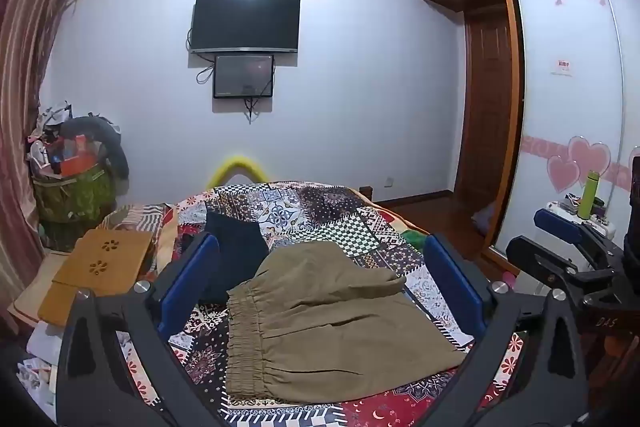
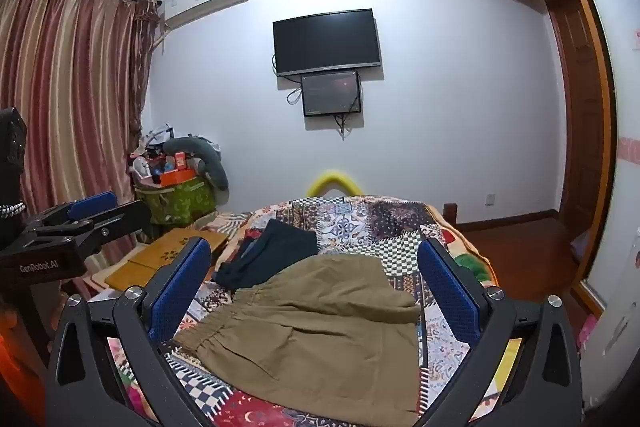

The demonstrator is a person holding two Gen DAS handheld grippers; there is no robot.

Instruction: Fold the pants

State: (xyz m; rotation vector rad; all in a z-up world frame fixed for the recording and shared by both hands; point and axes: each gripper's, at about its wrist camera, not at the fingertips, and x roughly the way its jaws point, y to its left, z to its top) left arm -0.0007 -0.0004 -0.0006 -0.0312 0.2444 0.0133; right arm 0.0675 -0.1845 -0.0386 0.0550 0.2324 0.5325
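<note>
Khaki pants (image 1: 328, 323) lie folded on the patchwork bedspread (image 1: 320, 211), elastic waistband toward the left; they also show in the right wrist view as the pants (image 2: 320, 331). My left gripper (image 1: 320, 267) hovers over them, open, nothing between its blue pads. My right gripper (image 2: 316, 275) is likewise open and empty above the same pants. A dark navy garment (image 1: 234, 247) lies just behind the pants, seen again as the navy garment (image 2: 272, 255). Each gripper appears at the edge of the other's view: the right gripper (image 1: 560, 227) and the left gripper (image 2: 88, 207).
A wooden lap tray (image 1: 96, 267) sits at the bed's left edge. A green basket (image 1: 72, 191) piled with things stands by the striped curtain (image 2: 68, 87). A green bottle (image 1: 588, 195) stands on a stand at the right, near the wardrobe (image 1: 568, 87). A TV (image 1: 246, 23) hangs on the far wall.
</note>
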